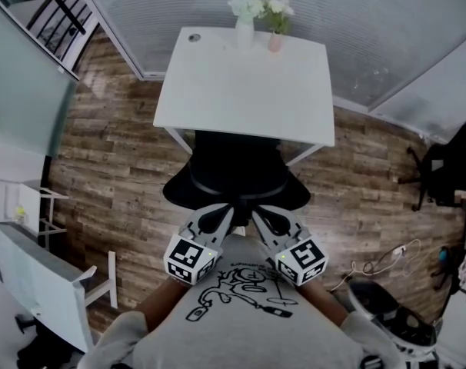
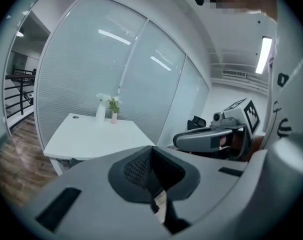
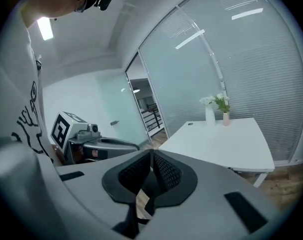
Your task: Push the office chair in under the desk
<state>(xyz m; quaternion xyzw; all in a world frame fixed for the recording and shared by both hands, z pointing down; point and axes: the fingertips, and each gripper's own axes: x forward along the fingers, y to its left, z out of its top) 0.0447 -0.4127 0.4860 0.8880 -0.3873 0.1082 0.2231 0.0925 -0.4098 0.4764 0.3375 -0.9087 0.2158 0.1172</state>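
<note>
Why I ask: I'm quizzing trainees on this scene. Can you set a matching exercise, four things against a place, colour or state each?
Things:
1 desk
2 chair
3 vases
4 left gripper

Descriptions:
a shut, empty
b black, at the desk's near edge
c white, bears the vases
d at the desk's far edge

Pairs: 1-c, 2-b, 3-d, 4-a

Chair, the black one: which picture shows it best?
The head view: from above it shows the black chair plainly, right at the white desk. The left gripper view and right gripper view look over it at the desk; the left gripper and right gripper fill the bottom and hide the chair.
</note>
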